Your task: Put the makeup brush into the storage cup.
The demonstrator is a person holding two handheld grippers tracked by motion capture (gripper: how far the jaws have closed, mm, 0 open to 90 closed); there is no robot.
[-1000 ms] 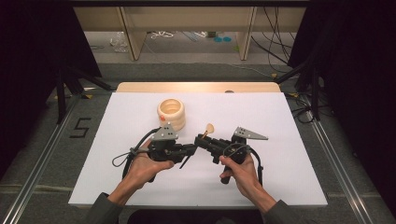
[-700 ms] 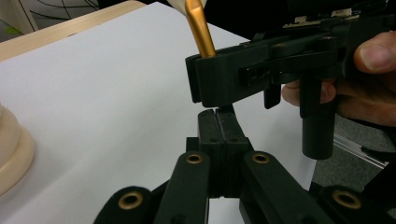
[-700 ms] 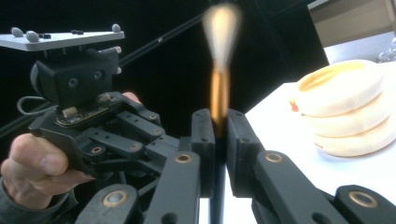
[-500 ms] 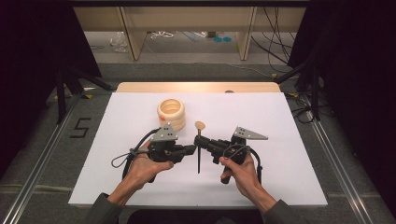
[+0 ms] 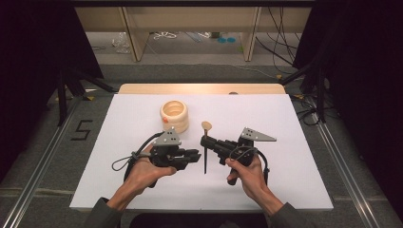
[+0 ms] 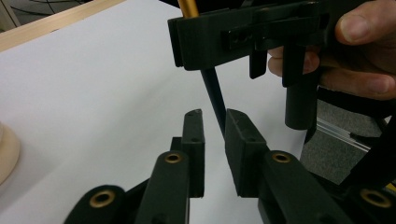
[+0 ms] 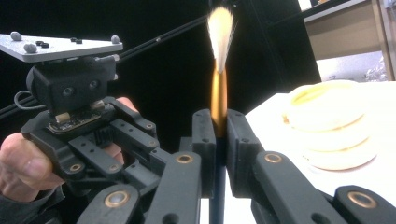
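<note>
A small brush (image 5: 205,159) with a black handle, a gold ferrule (image 7: 219,98) and pale bristles stands upright over the white table. My right gripper (image 5: 204,141) is shut on it just below the ferrule, with its jaws (image 7: 220,135) pressed on both sides. My left gripper (image 5: 196,154) points at the lower handle from the left. Its jaws have just been opening. In the left gripper view they stand a little apart (image 6: 215,135), and the brush handle (image 6: 214,93) passes by the right-hand jaw's tip without being squeezed.
A stack of cream rings (image 5: 174,115) stands on the white sheet (image 5: 285,142) behind the left gripper, and also lies to the right in the right gripper view (image 7: 331,126). A wooden edge (image 5: 199,89) runs along the table's far side. Dark curtains flank both sides.
The brush has swung from a tilt to upright in the right gripper. The left gripper's jaws have come apart off the handle. Both hands stay in place.
</note>
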